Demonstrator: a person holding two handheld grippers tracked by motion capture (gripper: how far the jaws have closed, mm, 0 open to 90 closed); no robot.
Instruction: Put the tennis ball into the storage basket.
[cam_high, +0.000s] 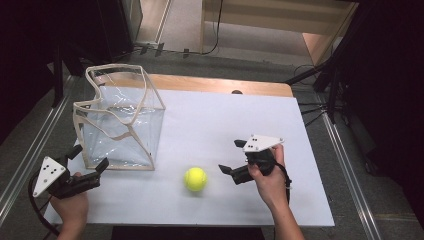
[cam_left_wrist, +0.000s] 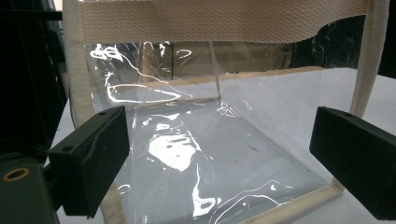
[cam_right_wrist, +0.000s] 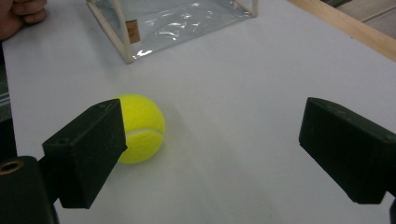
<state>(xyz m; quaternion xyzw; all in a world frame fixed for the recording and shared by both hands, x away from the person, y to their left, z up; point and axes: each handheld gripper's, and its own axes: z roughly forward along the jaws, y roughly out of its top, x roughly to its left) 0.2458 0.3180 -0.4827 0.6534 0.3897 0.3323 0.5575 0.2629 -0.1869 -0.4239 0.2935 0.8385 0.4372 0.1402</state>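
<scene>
A yellow tennis ball (cam_high: 195, 179) lies on the white table top (cam_high: 235, 120), near the front. My right gripper (cam_high: 230, 156) hovers just to its right, jaws wide open and empty. In the right gripper view the ball (cam_right_wrist: 140, 128) sits beyond the left jaw, not between the two; that gripper (cam_right_wrist: 212, 149) holds nothing. A clear plastic bag (cam_high: 120, 120) with cream fabric edging stands open at the table's left. My left gripper (cam_high: 90, 156) is at the bag's front left corner, open. In the left gripper view the bag (cam_left_wrist: 187, 140) stands just beyond the open jaws of that gripper (cam_left_wrist: 219, 154).
A wooden strip (cam_high: 215, 84) runs along the table's far edge. Metal rails flank the table on both sides. Cables and dark stands sit on the floor at the back and right. The other hand (cam_right_wrist: 18, 14) shows near the bag in the right gripper view.
</scene>
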